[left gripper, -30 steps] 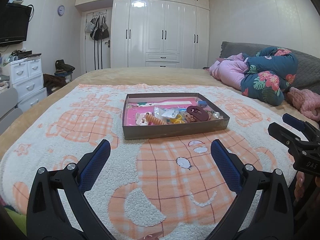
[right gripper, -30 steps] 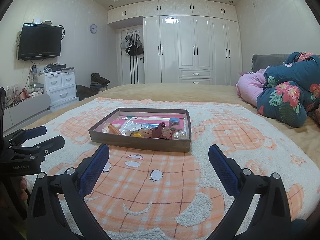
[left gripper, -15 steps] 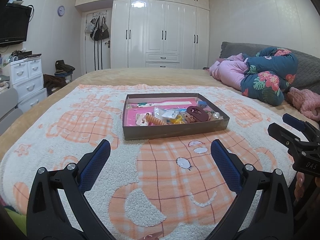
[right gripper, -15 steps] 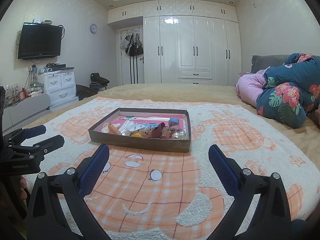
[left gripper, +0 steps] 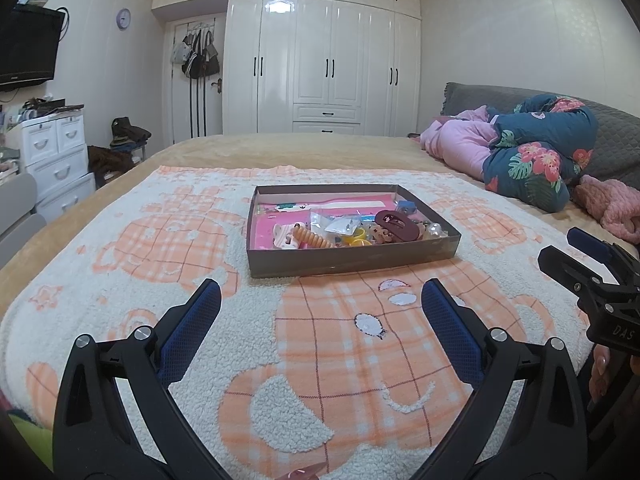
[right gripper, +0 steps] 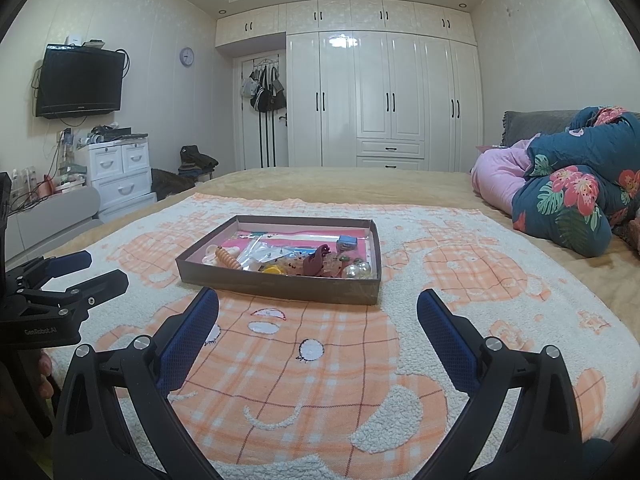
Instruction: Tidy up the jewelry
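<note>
A shallow brown box point(left gripper: 352, 258) with a pink bottom sits on the bed blanket, ahead of both grippers; it also shows in the right wrist view point(right gripper: 280, 286). Inside lie a dark red hair claw point(left gripper: 394, 222), an orange spiral hair tie point(left gripper: 312, 238), a yellow ring point(left gripper: 358, 236), clear bags point(left gripper: 340, 220), pearl beads point(right gripper: 358, 270) and a small blue box point(right gripper: 346, 243). My left gripper point(left gripper: 320, 300) is open and empty, short of the box. My right gripper point(right gripper: 318, 308) is open and empty, short of the box too. Each gripper shows at the edge of the other's view.
A white and orange plaid fleece blanket point(left gripper: 360, 360) covers the bed. A folded blue floral and pink quilt point(left gripper: 532, 156) lies at the right. White wardrobes point(right gripper: 384, 96) stand behind, with white drawers point(right gripper: 120, 172) and a wall TV point(right gripper: 80, 82) at the left.
</note>
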### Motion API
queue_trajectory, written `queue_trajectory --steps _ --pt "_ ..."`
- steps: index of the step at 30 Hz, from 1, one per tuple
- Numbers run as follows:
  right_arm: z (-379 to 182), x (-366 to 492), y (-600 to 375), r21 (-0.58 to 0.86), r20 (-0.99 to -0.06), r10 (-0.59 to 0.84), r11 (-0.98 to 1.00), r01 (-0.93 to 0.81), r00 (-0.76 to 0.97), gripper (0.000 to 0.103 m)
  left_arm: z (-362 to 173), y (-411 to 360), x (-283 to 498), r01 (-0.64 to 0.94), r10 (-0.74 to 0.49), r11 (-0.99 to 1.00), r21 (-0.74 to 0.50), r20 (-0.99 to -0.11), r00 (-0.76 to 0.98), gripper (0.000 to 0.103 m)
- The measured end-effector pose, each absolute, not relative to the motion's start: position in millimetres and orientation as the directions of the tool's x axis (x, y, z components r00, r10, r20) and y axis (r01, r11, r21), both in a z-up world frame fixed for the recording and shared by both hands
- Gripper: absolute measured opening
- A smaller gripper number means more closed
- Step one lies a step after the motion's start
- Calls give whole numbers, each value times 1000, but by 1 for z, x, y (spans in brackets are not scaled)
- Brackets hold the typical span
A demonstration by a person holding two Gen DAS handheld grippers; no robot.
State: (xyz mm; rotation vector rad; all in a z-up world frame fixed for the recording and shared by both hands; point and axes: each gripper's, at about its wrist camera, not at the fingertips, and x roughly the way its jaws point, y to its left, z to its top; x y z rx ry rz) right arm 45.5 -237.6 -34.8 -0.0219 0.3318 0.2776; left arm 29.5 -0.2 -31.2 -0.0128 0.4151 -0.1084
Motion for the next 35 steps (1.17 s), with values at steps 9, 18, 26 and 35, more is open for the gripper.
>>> queue_trajectory --steps 9,18,26,35 --pt "-33 46 -240 14 -320 258 963 -268 912 97 -31 -2 30 88 -90 996 -23 -403 911 92" --pt "-34 46 -240 11 -318 255 964 -266 913 97 -29 -3 32 82 -93 996 -45 -426 900 92" --pt "-35 60 -253 44 -346 229 973 -228 910 97 -30 3 40 30 -37 999 -22 -449 893 92" --pt "-68 245 -361 -55 -666 -154 986 158 730 97 -51 120 154 -260 160 964 -62 -645 747 92"
